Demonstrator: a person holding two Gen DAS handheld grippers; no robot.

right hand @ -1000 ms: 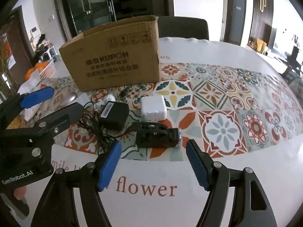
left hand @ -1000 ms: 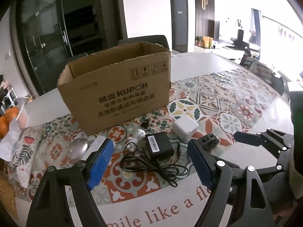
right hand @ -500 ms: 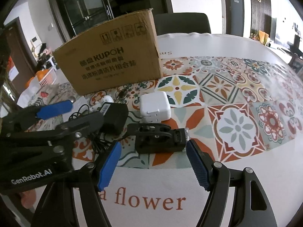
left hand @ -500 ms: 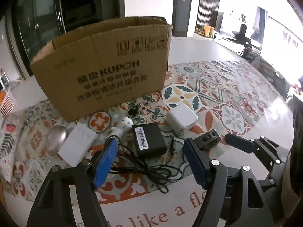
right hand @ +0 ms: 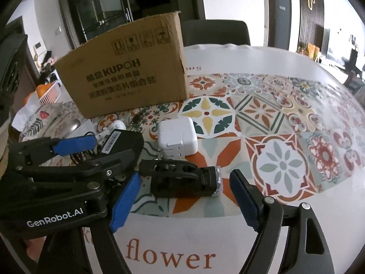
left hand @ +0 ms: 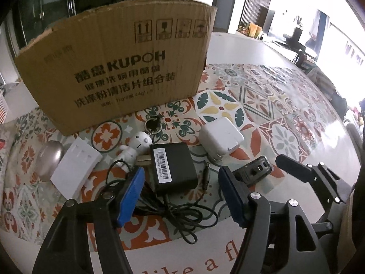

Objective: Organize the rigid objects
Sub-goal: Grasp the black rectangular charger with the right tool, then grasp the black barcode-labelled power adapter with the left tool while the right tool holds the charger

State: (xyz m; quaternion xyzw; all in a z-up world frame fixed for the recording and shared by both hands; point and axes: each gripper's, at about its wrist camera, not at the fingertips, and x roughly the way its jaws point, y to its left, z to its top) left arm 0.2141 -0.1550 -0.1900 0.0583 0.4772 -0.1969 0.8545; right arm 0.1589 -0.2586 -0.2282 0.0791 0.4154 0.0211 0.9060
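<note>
Both grippers hovered low over the patterned tablecloth (right hand: 282, 166), right in front of the cardboard box (left hand: 118, 68) that stood upright at the back. The left gripper (left hand: 180, 196) had its blue pads spread either side of the black power adapter (left hand: 173, 166); its jaws had just been closing, yet the pads were not pressing on it. The adapter's cable (left hand: 182, 214) lay in a tangle beneath. To the right, the right gripper (right hand: 184, 203) had just been opening its jaws, and they stood wide apart around the black clamp-like device (right hand: 184, 182), without touching it. The white charger (right hand: 178, 134) sat just behind that device. Off to the left lay a small white figurine keychain (left hand: 136, 143), a white switch plate (left hand: 75, 166) and a silvery mouse-shaped object (left hand: 49, 159), all near the box's front face.
</note>
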